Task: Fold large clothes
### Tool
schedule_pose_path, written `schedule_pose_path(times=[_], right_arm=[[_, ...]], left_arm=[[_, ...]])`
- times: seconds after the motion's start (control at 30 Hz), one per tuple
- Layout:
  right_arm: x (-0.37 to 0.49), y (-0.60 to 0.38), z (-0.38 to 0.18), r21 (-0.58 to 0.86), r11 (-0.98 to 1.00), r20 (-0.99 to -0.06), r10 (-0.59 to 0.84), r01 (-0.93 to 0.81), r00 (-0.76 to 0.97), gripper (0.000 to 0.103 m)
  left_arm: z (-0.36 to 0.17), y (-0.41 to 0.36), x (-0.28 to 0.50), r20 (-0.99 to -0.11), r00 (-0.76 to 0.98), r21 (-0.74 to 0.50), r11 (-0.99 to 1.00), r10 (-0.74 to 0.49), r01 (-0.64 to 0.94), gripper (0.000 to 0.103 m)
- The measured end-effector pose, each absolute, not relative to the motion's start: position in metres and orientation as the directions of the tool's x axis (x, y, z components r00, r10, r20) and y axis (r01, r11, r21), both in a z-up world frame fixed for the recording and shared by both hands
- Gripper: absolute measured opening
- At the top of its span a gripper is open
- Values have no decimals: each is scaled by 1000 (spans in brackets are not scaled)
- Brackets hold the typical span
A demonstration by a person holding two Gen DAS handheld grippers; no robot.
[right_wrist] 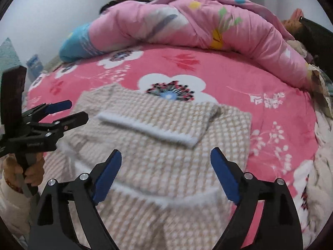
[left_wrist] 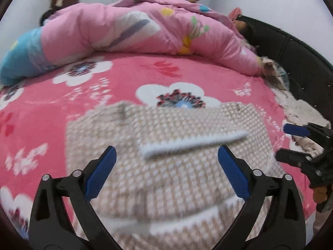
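- One beige-and-white checked knit sweater (right_wrist: 166, 145), folded, on one pink floral bed (right_wrist: 260, 79)
- Two black blue-padded claws, left (left_wrist: 166, 166) and right (right_wrist: 166, 166), both wide, empty
- One pink quilt (left_wrist: 124, 31) behind

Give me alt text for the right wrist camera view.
A beige checked knit garment with a white-trimmed sleeve folded across it lies on a pink floral bedspread. The open right gripper hovers above it, holding nothing, with the left gripper at the left edge and a pink quilt bunched behind.
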State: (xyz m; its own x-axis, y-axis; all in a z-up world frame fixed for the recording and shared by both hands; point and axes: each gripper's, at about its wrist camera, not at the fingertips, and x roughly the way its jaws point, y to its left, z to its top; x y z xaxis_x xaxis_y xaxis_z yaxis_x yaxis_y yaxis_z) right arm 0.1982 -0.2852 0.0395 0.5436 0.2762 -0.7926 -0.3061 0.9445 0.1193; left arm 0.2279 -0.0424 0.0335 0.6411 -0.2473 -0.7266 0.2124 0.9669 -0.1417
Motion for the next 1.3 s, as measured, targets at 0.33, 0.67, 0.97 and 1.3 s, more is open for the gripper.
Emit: schedule_pose_path(times=[0.33, 0.67, 0.97, 1.3], right_arm=[[136, -260, -14, 146, 940, -841, 283, -309, 462, 87], [142, -258, -61, 190, 952, -887, 271, -239, 374, 96], [142, -256, -63, 192, 955, -886, 268, -226, 378, 97], [143, -257, -64, 194, 956, -888, 267, -221, 375, 97]], left_arm=[[-33, -39, 180, -836, 546, 5, 995, -51, 100, 95], [-54, -30, 176, -839, 541, -30, 998, -59, 62, 96], [-53, -30, 170, -829, 556, -40, 998, -65, 58, 96], [-54, -25, 166, -827, 555, -61, 996, -86, 63, 96]])
